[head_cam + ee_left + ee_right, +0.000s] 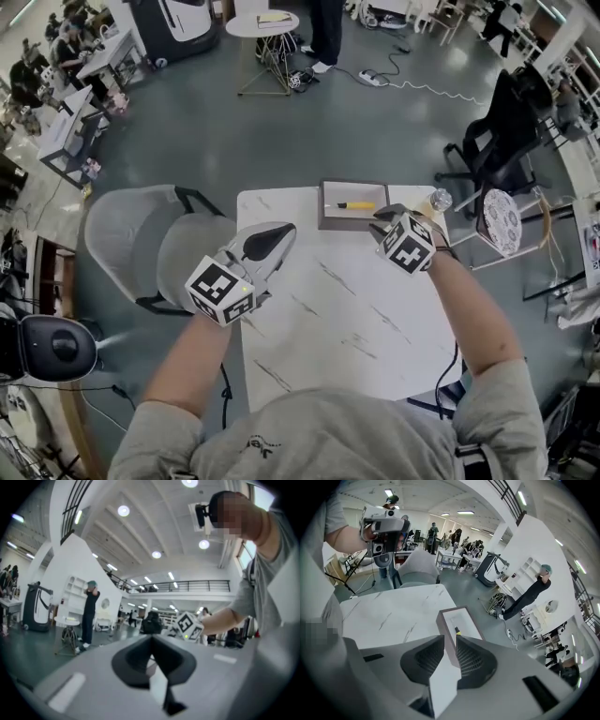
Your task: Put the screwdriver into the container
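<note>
The table [356, 319] carries very little. The container [324, 217] stands at the middle of its far edge, long side along that edge, so you can reach it from your seat without leaning. Your left hand-held gripper [287, 231] hangs over the table's left edge, tilted up toward the room. Its jaws are pressed together with nothing between them, and it looks parked out of the way because one hand is enough for this job. Your right hand-held gripper [450, 641] is near the far right corner, just beside the container's right end. Its jaws are parted by only a narrow gap and hold nothing. The container's near corner shows through that gap, and I cannot tell whether the tips touch its wall. The screwdriver [356, 205] lies flat inside the container along its length, with its yellow handle clear of the walls. From how it lies, the task looks done, and that would explain why your right gripper is empty so close to the box.
</note>
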### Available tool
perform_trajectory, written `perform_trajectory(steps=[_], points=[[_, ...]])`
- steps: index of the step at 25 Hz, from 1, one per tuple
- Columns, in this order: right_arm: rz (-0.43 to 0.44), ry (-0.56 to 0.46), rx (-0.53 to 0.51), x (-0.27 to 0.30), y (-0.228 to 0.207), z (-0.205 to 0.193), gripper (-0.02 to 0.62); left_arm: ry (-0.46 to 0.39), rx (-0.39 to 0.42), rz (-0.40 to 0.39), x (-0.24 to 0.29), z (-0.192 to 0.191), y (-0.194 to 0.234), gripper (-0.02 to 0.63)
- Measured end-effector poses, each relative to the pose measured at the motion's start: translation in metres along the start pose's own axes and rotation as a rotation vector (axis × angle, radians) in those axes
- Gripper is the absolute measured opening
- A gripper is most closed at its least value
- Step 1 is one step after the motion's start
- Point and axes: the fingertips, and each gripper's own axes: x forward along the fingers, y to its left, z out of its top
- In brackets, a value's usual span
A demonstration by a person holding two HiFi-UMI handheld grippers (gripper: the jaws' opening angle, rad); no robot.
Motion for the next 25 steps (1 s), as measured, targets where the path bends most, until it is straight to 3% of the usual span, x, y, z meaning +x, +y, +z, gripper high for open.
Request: perform_trajectory(steps=[13,20,25], points=[[-0.040,-0.063,0.128,-0.093,0.054,-0.006,0.075,-0.007,0.025,-0.010,-0.071,0.036,-0.063,0.003],[-0.025,-0.177,0.169,-0.139,0.074,-0.029,0.069,-0.027,0.022,0.093,-0.086,0.043,-0.110,0.003],[0.031,-0.267,0.184,-0.171,0.098,-0.057,0.067,-0.066,0.010,0.187,-0.084,0.050,-0.160,0.003]])
